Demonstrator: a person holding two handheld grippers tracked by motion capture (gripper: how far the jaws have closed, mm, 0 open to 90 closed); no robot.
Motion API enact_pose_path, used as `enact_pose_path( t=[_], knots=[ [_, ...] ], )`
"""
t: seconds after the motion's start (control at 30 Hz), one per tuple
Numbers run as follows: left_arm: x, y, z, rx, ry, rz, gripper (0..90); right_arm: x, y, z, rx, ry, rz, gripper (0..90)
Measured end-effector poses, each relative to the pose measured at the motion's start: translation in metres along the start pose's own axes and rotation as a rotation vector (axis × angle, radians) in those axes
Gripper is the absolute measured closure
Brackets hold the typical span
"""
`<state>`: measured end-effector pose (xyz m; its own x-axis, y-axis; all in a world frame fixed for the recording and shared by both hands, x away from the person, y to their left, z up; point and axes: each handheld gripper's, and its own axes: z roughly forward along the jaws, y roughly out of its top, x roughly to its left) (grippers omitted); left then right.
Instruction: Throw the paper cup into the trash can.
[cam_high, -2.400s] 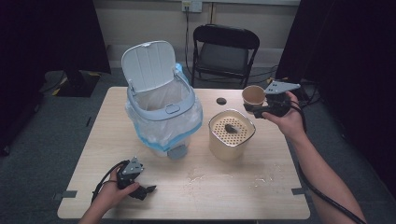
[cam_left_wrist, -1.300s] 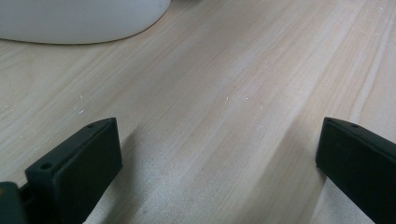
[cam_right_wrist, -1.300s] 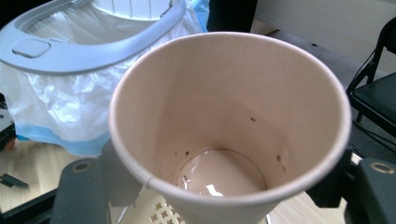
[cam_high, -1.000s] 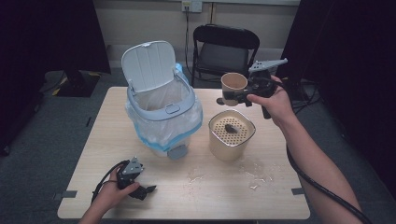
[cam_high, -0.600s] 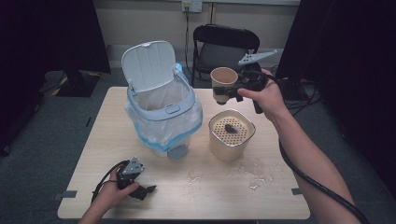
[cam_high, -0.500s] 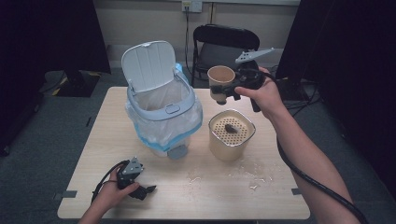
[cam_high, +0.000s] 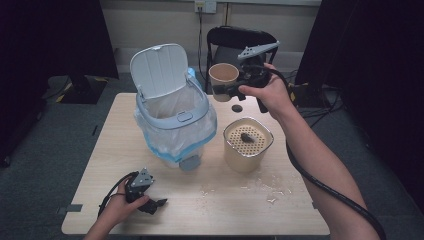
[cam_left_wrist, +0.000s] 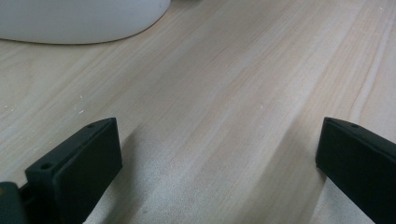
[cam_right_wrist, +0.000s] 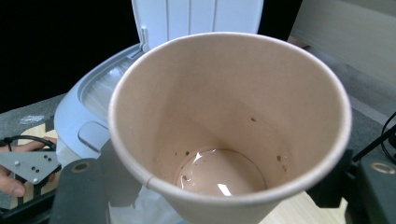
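Cup held aloft beside the bin.
My right gripper (cam_high: 223, 90), arm outstretched, clamps the paper cup (cam_high: 223, 78) upright; my left gripper (cam_high: 156, 204) rests wide open on the table (cam_high: 295, 200).

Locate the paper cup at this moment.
In the high view the paper cup is held above the table's far edge by the right claw, just right of the open white bin and behind the strainer container.

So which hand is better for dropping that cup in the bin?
Probably the right. The right gripper already holds the paper cup in the air beside the open bin. The left gripper rests open on the table, holding nothing.
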<state>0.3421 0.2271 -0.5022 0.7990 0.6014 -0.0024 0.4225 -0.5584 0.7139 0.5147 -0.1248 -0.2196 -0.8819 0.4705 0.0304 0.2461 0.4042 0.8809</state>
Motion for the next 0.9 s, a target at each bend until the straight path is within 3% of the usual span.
enact_pose_path(
  t=[0.57, 0.9],
  knots=[
    [0.0, 0.0, 0.0, 0.0, 0.0, 0.0, 0.0, 0.018, 0.026, 0.035, -0.017, 0.047, -0.023, 27.7],
    [0.0, 0.0, 0.0, 0.003, 0.0, 0.004, 0.0, 0.027, 0.027, 0.061, -0.012, 0.08, -0.021, 27.5]
  ],
)
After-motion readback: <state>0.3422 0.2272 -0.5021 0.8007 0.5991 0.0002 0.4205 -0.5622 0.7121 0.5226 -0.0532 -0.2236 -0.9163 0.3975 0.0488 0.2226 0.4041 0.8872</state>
